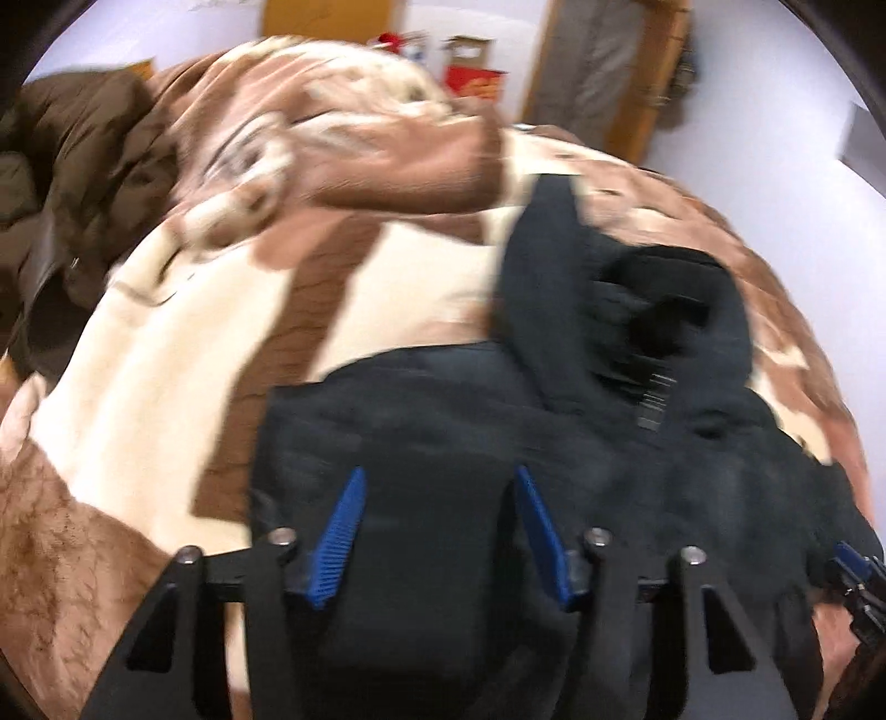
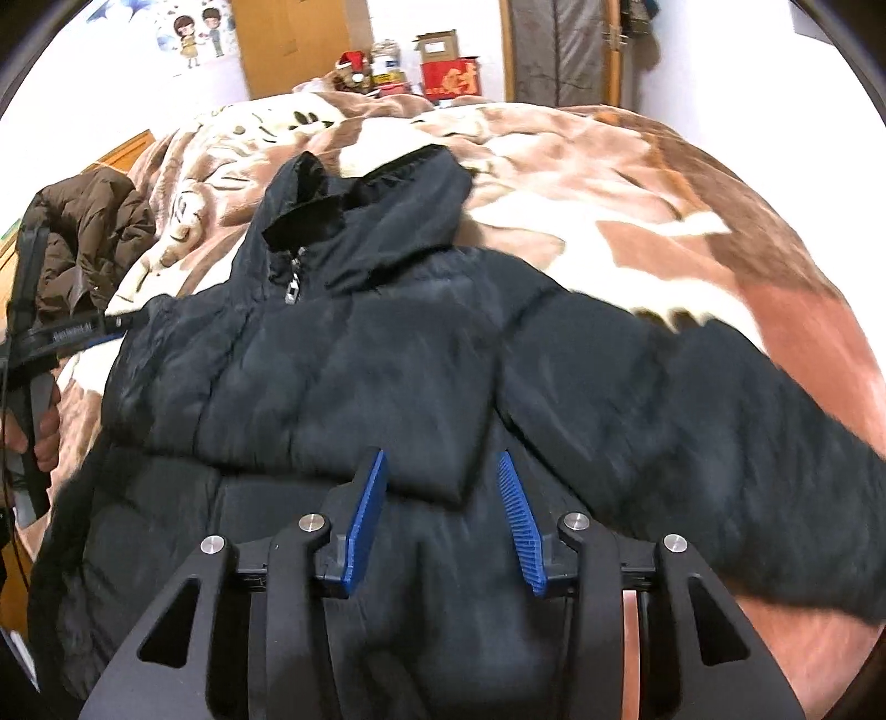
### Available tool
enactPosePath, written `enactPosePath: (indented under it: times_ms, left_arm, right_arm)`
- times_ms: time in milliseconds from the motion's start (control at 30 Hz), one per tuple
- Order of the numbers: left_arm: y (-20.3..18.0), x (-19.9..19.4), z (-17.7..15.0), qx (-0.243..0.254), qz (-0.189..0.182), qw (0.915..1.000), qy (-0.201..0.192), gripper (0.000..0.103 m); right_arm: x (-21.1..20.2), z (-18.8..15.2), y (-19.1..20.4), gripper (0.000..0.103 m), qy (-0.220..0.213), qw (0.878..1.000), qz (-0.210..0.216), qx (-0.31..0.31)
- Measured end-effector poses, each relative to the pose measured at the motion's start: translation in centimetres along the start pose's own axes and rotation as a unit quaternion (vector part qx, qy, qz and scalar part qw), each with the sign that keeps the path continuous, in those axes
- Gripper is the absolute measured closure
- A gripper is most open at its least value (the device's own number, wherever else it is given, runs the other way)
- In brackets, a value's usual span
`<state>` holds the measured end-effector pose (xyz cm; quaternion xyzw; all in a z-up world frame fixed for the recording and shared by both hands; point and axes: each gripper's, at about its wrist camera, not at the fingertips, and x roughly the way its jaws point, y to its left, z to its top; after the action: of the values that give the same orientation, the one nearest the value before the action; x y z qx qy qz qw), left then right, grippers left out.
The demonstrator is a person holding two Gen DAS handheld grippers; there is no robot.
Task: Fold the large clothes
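lying across a brown-and-cream patterned blanket (image 2: 637,183) is one black puffer jacket (image 2: 354,365), zipped to the collar, hood (image 2: 382,221) toward the far wall, one sleeve (image 2: 720,443) stretched out to the right and the other folded over the chest. going left to right in the right wrist view: one brown puffy coat (image 2: 94,232) is heaped at the blanket's left edge; just below it a hand (image 2: 47,429) holds the left gripper (image 2: 72,332), which bears a small white label too fine to read; then comes the black jacket with one silver zip pull (image 2: 292,291); then bare blanket. at the back stand one red box (image 2: 449,77) with gold characters i cannot make out, one open cardboard box (image 2: 437,47) on top of it, one red santa hat (image 2: 351,60), and a wall sticker (image 2: 196,33) of two cartoon figures.

the right gripper (image 2: 443,487) hovers over the jacket's front, its two blue pads (image 2: 365,515) apart with nothing pinched between them. in the blurred left wrist view, the left gripper (image 1: 440,515) likewise has its two blue pads (image 1: 340,540) spread above black fabric, gripping nothing; the right gripper's tip (image 1: 855,576) shows at the right edge.
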<state>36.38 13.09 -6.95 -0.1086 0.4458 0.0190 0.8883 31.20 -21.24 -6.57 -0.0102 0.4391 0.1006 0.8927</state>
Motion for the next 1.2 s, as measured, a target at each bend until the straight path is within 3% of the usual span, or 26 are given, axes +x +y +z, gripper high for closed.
enactPosePath:
  times_ms: [167,300,433,533,633,700,767,833,900,1000,1200]
  left_arm:
    - [0.2,4.4,-0.5,0.011,0.003,0.9998,0.018,0.051]
    - [-0.7,6.5,-1.6,0.033,0.012,0.9993,0.017,0.051]
    - [-0.7,7.0,-2.1,0.040,0.017,0.9990,0.014,0.051]
    - [-0.5,5.0,-1.4,0.038,0.009,0.9991,0.018,0.051]
    - [0.3,1.5,-0.2,0.032,-0.026,0.9990,-0.014,0.051]
    - [0.9,0.4,0.7,0.033,-0.023,0.9987,-0.033,0.051]
    - [1.3,1.1,1.6,0.031,-0.005,0.9990,-0.032,0.052]
    - [1.7,3.7,1.7,0.025,0.011,0.9996,0.001,0.051]
    - [1.7,5.9,1.1,0.034,0.025,0.9990,0.016,0.051]
    - [1.1,7.6,0.0,0.050,0.034,0.9981,0.012,0.051]
    - [0.5,6.2,0.4,0.059,0.047,0.9972,0.005,0.052]
  right_arm:
    - [6.5,2.7,-0.1,0.059,0.035,0.999,-0.019,-0.003]
    - [10.2,1.8,-1.3,0.060,0.066,0.997,-0.029,0.002]
    - [11.0,1.2,-1.6,0.060,0.069,0.997,-0.030,0.003]
    - [9.9,2.1,-1.9,0.060,0.079,0.996,-0.025,0.014]
    - [6.3,3.5,-2.2,0.060,0.036,0.999,-0.019,0.019]
    - [5.3,4.4,-2.3,0.060,0.020,0.999,-0.019,0.019]
    - [5.7,5.4,-2.3,0.060,0.019,0.999,-0.017,0.023]
    - [7.3,6.0,-2.4,0.060,0.033,0.999,-0.022,0.023]
    - [10.1,5.6,-2.7,0.060,0.071,0.997,-0.035,0.024]
    - [12.7,4.2,-3.6,0.059,0.096,0.995,-0.021,0.034]
    - [11.8,4.7,-3.6,0.059,0.094,0.995,-0.028,0.034]
